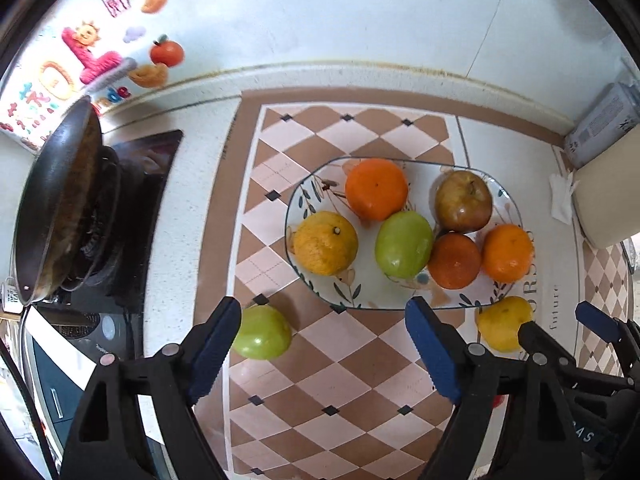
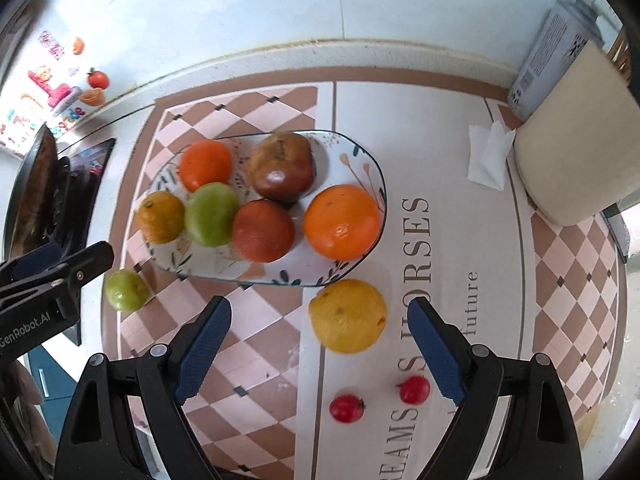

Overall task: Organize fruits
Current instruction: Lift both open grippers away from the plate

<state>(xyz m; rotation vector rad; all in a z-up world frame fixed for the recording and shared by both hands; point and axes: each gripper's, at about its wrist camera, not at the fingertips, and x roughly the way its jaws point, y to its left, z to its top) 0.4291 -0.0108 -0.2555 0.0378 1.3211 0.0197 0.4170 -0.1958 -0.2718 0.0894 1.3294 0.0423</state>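
Kitchen table (image 2: 460,128), white, covered by a checkered mat (image 2: 256,344); tiled wall behind, stove with a dark pan (image 1: 60,208) at the left.

Fruit plate (image 2: 360,160), patterned, near the middle of the mat. Loaded with six pieces: two bright oranges, one darker orange, one yellow citrus, one green fruit, one brownish apple (image 2: 282,170). Pieces crowded, several touching.

Still off the plate, lying on the mat:
- yellow lemon (image 2: 348,316), just beside the plate's near rim;
- green apple (image 1: 262,332), near the plate's left corner;
- two small red fruits (image 2: 347,408), nearest the camera, well apart from the plate.

Left tool (image 1: 326,348): spread wide, holding nothing, hovering above the mat, green apple just outside its left finger.
Right tool (image 2: 320,344): spread wide, holding nothing, lemon lying in the gap between its fingers as seen from the wrist; no contact evident.

Progress judged as more than half: six pieces placed, four outstanding. Likely next items: lemon for the right side, green apple for the left. Free room on the plate limited, mostly along the near edge; rolling of round pieces a risk.

Outward: folded tissue (image 2: 490,158), cream container (image 2: 576,148), printed box by the wall at right.
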